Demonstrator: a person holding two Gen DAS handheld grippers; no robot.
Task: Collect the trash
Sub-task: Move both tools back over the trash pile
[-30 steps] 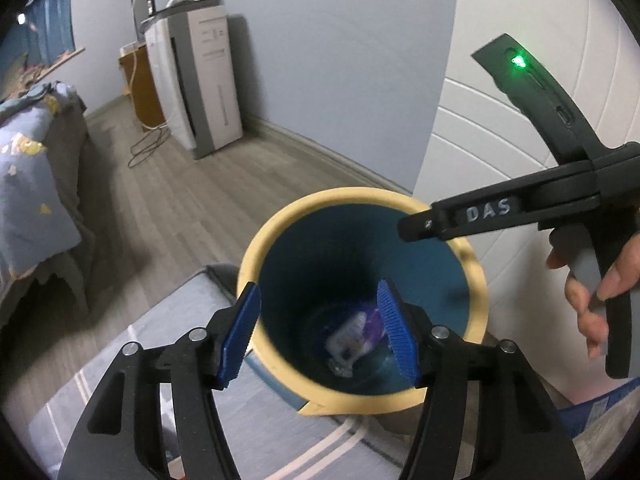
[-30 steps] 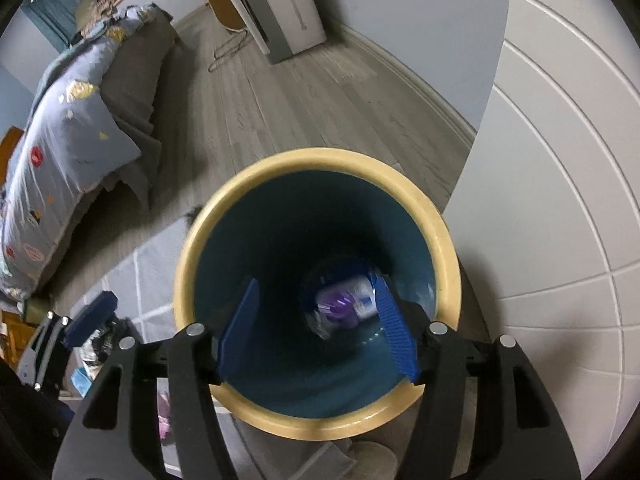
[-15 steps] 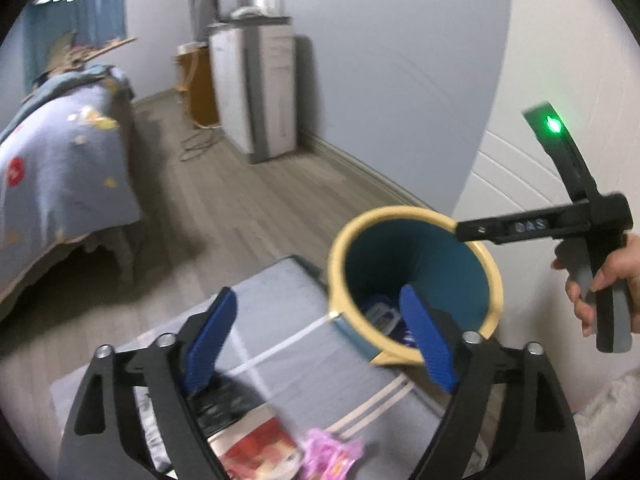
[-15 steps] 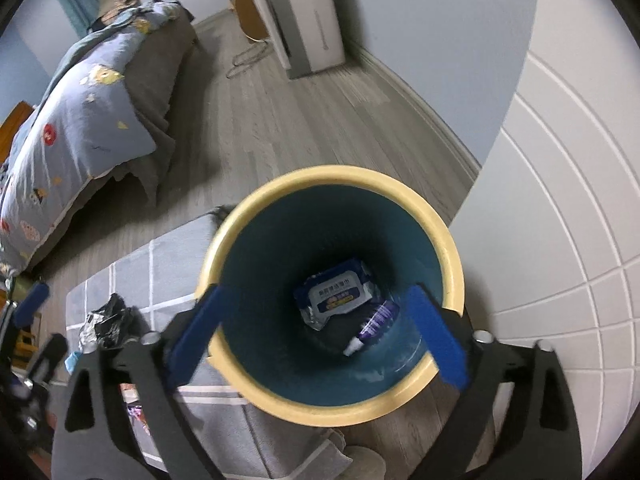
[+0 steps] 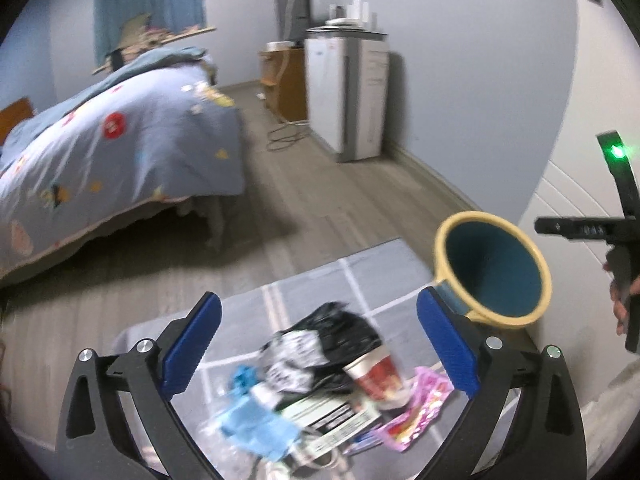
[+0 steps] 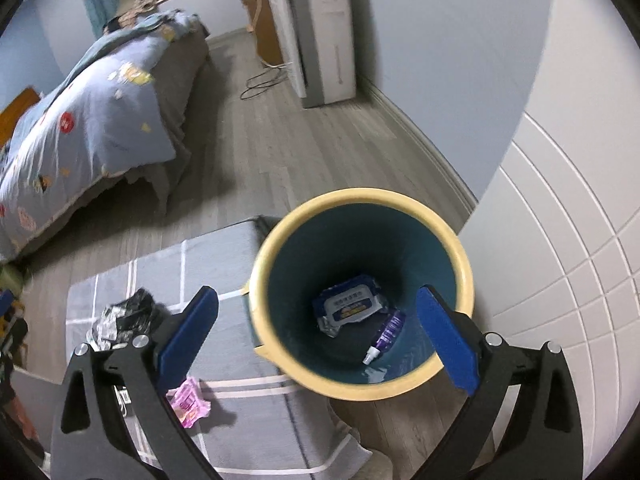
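Behind the grey rug (image 5: 320, 280), a bed (image 5: 120, 152) is filling the room. At its corner the bin (image 6: 360, 296) is holding a wipes pack (image 6: 348, 308) and bottle (image 6: 386, 334). Both the left gripper (image 5: 318, 350) and right gripper (image 6: 316, 338) are gaping empty; trash pile (image 5: 320, 376) is lying between the left's pads.

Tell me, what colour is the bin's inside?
Dark teal inside the bin, under a pale yellow rim; clearest in the right wrist view.

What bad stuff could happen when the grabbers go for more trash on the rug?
The trash pile is jumbled, so the open left gripper might pinch several things and drop some. The black bag could snag and drag others. The bin stands at the rug's edge; a bump might tip it.
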